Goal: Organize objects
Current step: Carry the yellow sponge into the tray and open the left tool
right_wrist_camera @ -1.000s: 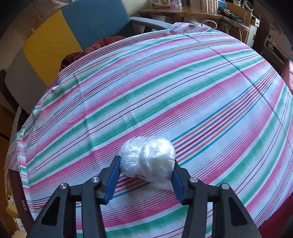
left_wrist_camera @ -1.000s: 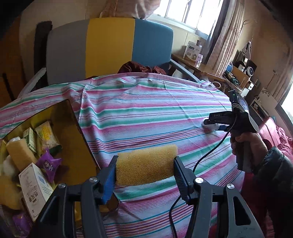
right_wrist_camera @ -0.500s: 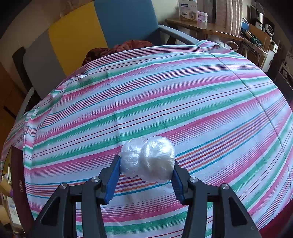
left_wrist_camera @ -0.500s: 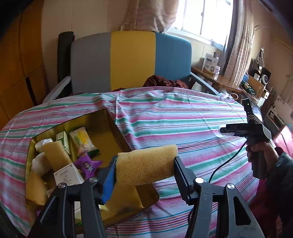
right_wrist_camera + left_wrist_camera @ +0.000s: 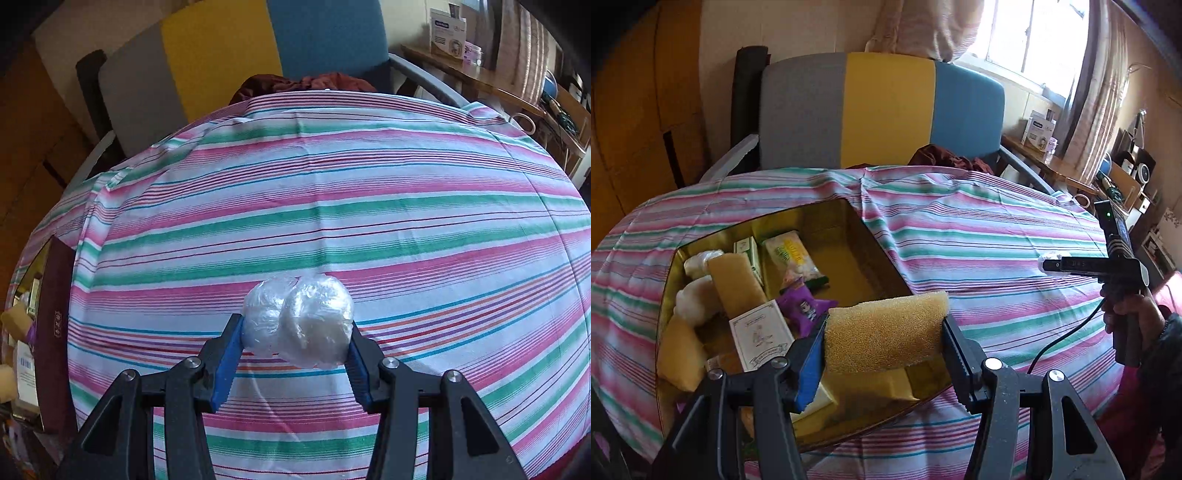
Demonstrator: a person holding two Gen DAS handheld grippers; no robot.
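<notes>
My left gripper [image 5: 884,341] is shut on a yellow sponge block [image 5: 886,328], held above the near right corner of an open gold-lined box [image 5: 875,240]. The box holds a second sponge [image 5: 737,282], a purple packet [image 5: 805,306], a white carton [image 5: 761,334], a green snack pack [image 5: 794,256] and white wrapped lumps [image 5: 696,295]. My right gripper [image 5: 295,332] is shut on a clear-wrapped white bundle [image 5: 299,321] above the striped cloth [image 5: 332,206]. In the left wrist view the right gripper [image 5: 1052,264] hangs at the right, in a person's hand [image 5: 1126,306].
A grey, yellow and blue chair [image 5: 882,107] stands behind the table with dark red cloth [image 5: 945,157] on its seat. A wooden side shelf [image 5: 1045,158] with boxes runs under the window at the right. The box's dark outer wall [image 5: 55,332] shows at the right wrist view's left edge.
The left gripper has carried the sponge leftward, so the box now lies under it. The right gripper has moved left over the cloth and rolled, still holding the bundle.
</notes>
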